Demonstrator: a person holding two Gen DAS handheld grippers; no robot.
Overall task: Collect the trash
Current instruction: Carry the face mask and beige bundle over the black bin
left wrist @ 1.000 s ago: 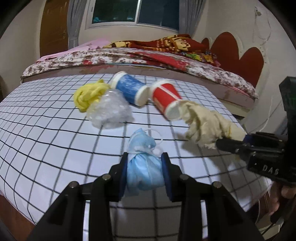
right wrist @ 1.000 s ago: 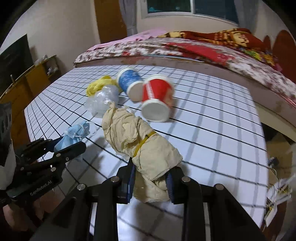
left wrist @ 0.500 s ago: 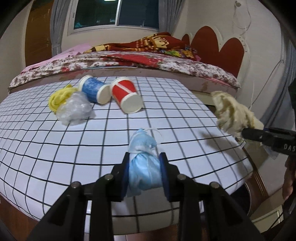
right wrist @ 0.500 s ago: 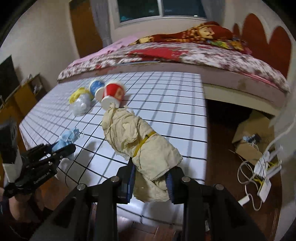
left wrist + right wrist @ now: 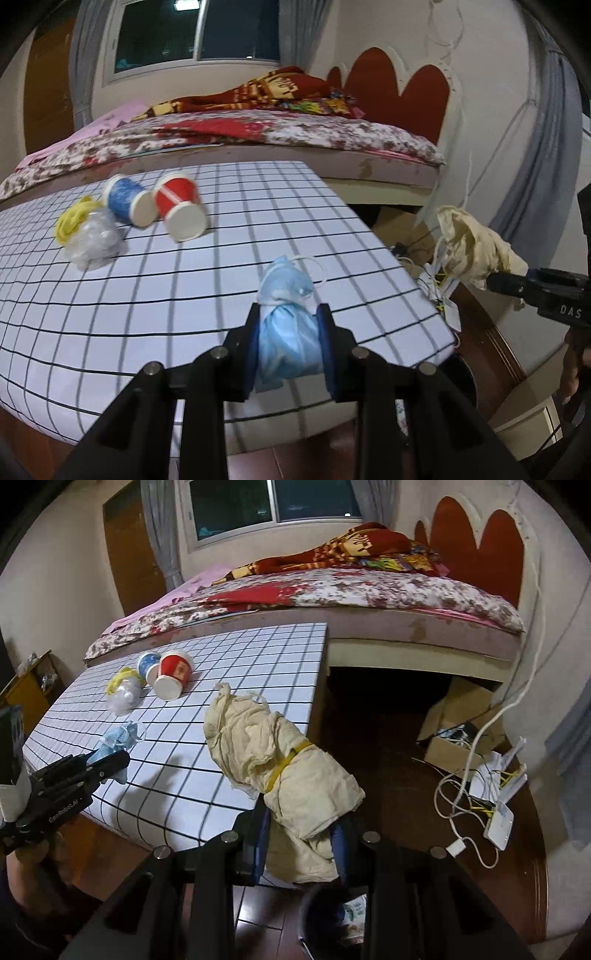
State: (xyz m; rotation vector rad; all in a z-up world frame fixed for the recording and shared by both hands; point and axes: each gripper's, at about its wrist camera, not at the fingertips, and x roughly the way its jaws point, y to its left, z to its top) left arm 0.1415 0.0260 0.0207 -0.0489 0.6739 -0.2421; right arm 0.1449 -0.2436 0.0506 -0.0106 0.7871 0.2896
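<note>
My left hand-held gripper [image 5: 289,341] is squeezed tight on the crumpled blue paper face mask [image 5: 286,325], up above the white bench with black grid lines [image 5: 207,280]. My right hand-held gripper [image 5: 299,843] pinches the beige rag bundle tied with a yellow band [image 5: 280,768], held past the bench edge over the dark wood floor [image 5: 402,775].

Left gripper [image 5: 288,328]: matte black frame, blue pads, round silver screws along both arms, white "GenRobot.AI" lettering on its side. Right gripper [image 5: 299,838]: same black build, blue pads, silver screws, white "DAS" marking.
</note>
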